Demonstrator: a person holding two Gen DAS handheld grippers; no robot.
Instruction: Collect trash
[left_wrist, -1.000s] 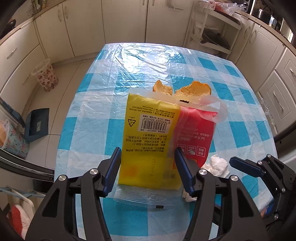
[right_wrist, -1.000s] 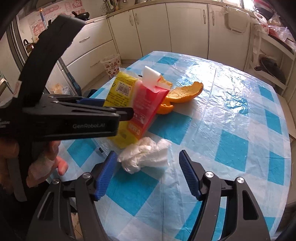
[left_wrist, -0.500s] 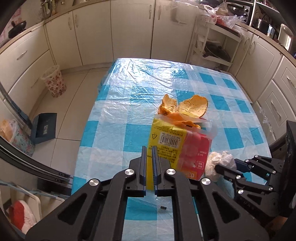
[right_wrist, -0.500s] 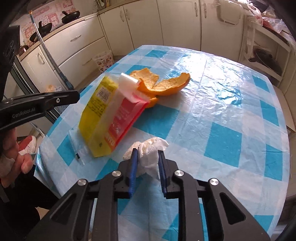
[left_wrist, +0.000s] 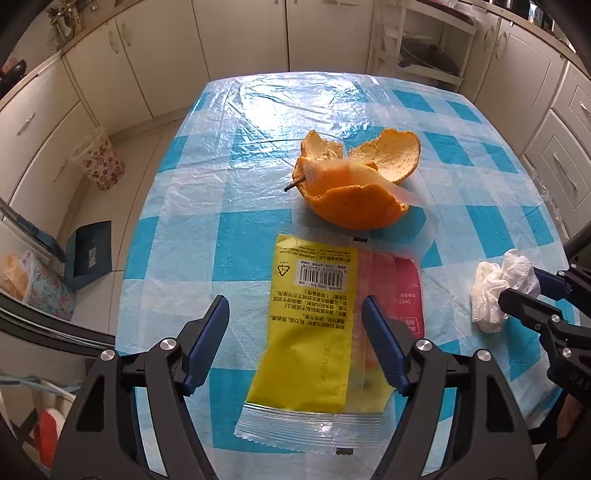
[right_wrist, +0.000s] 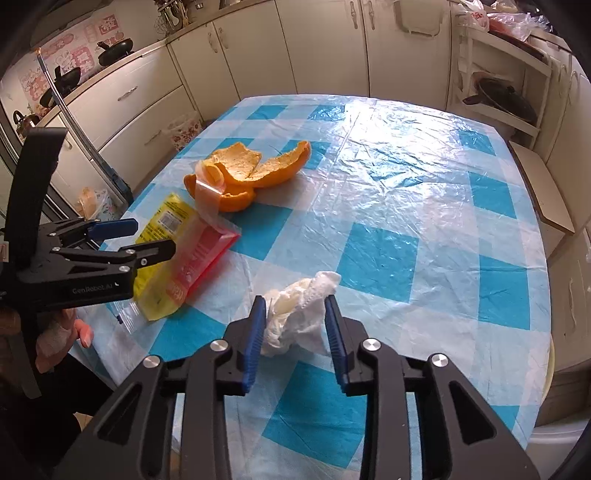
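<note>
Cream cabinets (left_wrist: 240, 40) wrap the kitchen from nine to three o'clock. A floral bin (left_wrist: 99, 162) stands on the pale tiled floor (left_wrist: 122, 206) at ten; open shelving (right_wrist: 498, 77) at one

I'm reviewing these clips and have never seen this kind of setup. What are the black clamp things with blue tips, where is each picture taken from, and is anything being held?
No robot here: a person holds two handheld grippers, each with a fisheye camera looking along its blue fingers. One picture is from the left gripper, the other from the right gripper. On the checked table lie an orange peel, a yellow and red wrapper and a crumpled tissue. The left gripper is open over the wrapper, gripping nothing. The right gripper's fingers stand either side of the tissue, which bulges between them; whether they pinch it, I cannot tell.
</note>
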